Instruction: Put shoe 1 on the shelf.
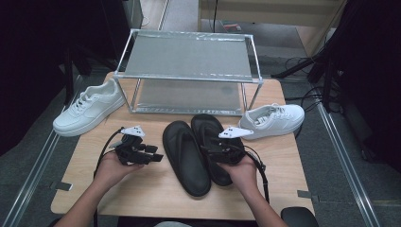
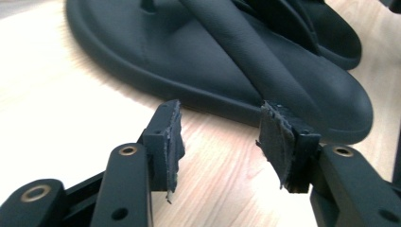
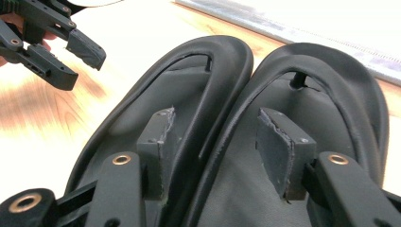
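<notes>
Two black flip-flops lie side by side in the middle of the wooden table [image 1: 142, 194], the left one [image 1: 185, 156] beside the right one [image 1: 208, 125]. My left gripper [image 1: 155, 153] is just left of them and points at the left flip-flop [image 2: 189, 61]. In the left gripper view it [image 2: 220, 137] stands open over bare wood, a little short of the sole's edge. My right gripper [image 1: 213, 146] hovers over the heel end of the right flip-flop. Seen from its own camera it [image 3: 215, 132] is open, and the touching inner edges of both flip-flops [image 3: 189, 90] [image 3: 331, 109] run between its jaws without being pressed.
A metal two-tier shoe rack [image 1: 189, 56] stands at the back of the table. One white sneaker [image 1: 90, 108] lies at the rack's left and another [image 1: 274, 120] at its right. The left gripper [image 3: 81, 67] also appears at the upper left of the right gripper view.
</notes>
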